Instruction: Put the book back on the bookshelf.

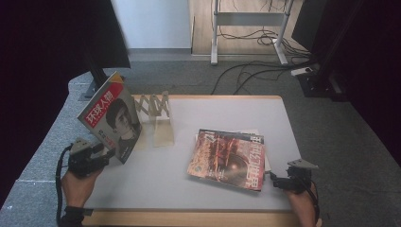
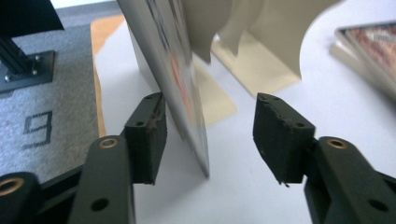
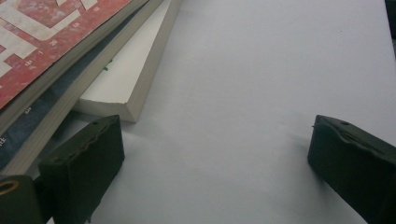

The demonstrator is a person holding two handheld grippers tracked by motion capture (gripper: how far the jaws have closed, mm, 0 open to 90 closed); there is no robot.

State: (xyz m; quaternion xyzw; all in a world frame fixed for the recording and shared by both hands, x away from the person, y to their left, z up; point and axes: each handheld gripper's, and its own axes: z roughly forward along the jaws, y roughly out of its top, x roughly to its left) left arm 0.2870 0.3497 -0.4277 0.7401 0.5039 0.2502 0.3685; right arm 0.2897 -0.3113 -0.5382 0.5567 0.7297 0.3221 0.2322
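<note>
A magazine with a red masthead and a portrait cover stands tilted on its edge at the table's left, leaning toward a cream folding book rack. My left gripper sits at the magazine's lower corner. In the left gripper view the magazine stands between the parted jaws: close against the left pad, well apart from the right one. My right gripper rests open at the front right beside a flat stack of magazines. In the right gripper view only bare table lies between its jaws, with the stack to their left.
The white tabletop has a wooden rim. The rack's base stands just behind the magazine. A black stand rises on the grey carpet at the left. Cables and metal desk legs lie beyond the far edge.
</note>
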